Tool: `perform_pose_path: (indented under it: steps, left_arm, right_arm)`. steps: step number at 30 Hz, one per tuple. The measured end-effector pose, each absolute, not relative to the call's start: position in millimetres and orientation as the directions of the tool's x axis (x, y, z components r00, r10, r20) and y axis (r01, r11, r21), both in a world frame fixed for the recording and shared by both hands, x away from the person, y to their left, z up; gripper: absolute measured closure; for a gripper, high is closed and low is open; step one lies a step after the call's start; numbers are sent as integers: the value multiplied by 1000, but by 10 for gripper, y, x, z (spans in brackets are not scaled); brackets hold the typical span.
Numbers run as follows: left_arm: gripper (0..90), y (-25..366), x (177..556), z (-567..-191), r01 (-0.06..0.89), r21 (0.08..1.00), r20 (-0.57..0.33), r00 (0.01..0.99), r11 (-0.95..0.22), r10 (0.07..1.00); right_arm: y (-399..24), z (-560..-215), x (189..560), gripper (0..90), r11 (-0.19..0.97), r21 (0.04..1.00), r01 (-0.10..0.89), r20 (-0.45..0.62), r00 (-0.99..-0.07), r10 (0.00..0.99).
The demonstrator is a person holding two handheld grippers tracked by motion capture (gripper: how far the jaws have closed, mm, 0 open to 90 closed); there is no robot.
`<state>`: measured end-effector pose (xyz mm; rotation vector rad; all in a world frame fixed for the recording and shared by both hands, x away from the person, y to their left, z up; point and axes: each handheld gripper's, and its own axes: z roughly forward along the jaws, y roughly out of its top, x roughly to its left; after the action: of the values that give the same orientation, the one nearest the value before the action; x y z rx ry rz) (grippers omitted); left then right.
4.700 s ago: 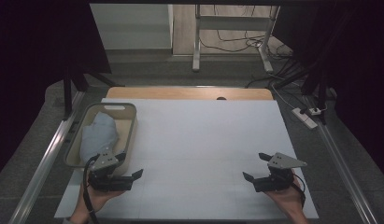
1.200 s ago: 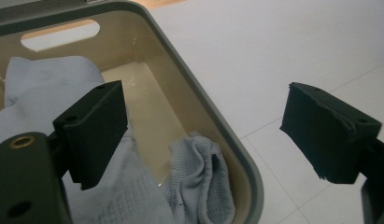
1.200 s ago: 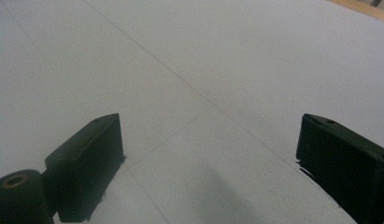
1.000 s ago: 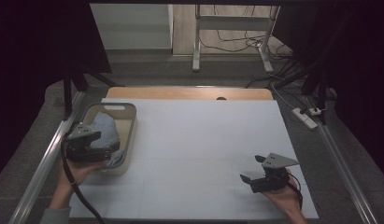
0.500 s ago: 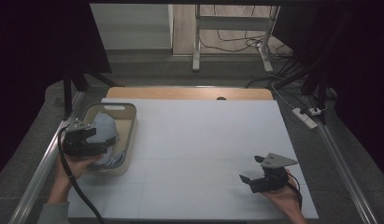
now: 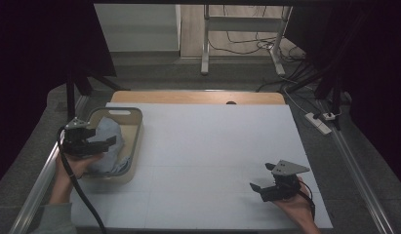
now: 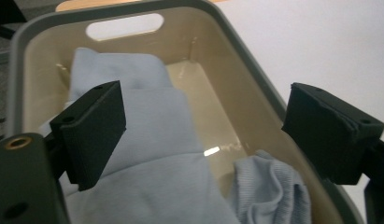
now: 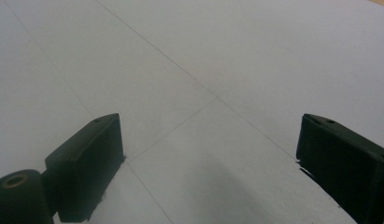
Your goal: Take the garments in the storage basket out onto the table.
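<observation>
Tabletop first: you have one white table (image 6: 212,161) with thin seam lines crossing it, and a strip of bare wood showing along its far edge. One beige basket (image 6: 134,146) sits on its left side, near your left hand, with a single handle slot cut in its far wall. Inside it lies light blue cloth (image 6: 110,141): in your left gripper view you can make out one large folded piece against the basket's left wall and near end, and one smaller crumpled ribbed bit (image 7: 269,186) at the near right corner; whether the two are joined I cannot tell. A patch of the basket's glossy floor stays bare between them and the far wall.

You hold two grippers, one in each hand. Your left gripper (image 6: 98,141) hangs over the basket's near left part, just above the cloth, with its two black jaws spread wide; one jaw stands over the big folded piece, the other over the basket's right rim, and neither presses on the fabric. Your right gripper (image 6: 259,187) sits low over the bare table at the near right, well apart from the basket, jaws likewise wide apart with nothing between them but white surface.

Beyond the table's right edge, one white power strip (image 6: 319,122) lies on the grey floor.
</observation>
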<state>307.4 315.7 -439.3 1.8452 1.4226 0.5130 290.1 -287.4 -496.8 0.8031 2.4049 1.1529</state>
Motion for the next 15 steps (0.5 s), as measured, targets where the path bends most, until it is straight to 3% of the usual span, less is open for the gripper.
perform_pose_path:
  steps: [15]
  left_arm:
    - [111, 3330, 3138, -4511, 720, 691, -137, 225, -70, 965]
  right_arm:
    - [-2866, -4982, 2899, 69, 519, 783, 343, -73, -778, 624]
